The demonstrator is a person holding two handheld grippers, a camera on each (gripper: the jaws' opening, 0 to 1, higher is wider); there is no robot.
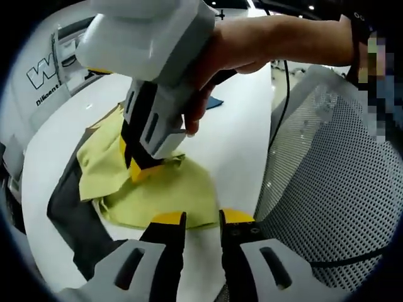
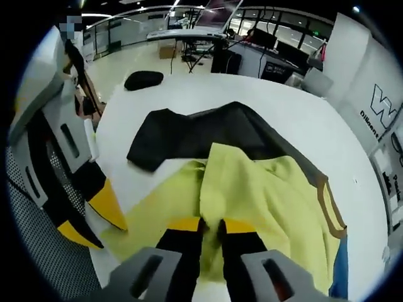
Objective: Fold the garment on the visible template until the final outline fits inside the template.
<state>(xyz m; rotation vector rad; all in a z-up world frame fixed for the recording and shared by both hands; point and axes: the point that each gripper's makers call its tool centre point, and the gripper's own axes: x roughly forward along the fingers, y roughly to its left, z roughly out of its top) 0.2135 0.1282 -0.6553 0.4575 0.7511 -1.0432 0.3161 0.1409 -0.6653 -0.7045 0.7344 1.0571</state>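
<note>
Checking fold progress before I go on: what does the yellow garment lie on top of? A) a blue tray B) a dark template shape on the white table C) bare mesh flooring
B: the yellow garment overlaps the dark template, which lies flat on the white table.

My right claw (image 2: 211, 228) points down with its jaws nearly together, pinching a yellow fold between the tips. My left claw (image 1: 201, 220) sits low with its jaws a little apart, holding nothing. A bare hand (image 1: 217, 56) grips the right claw's body from above, forearm stretched out behind.
</note>
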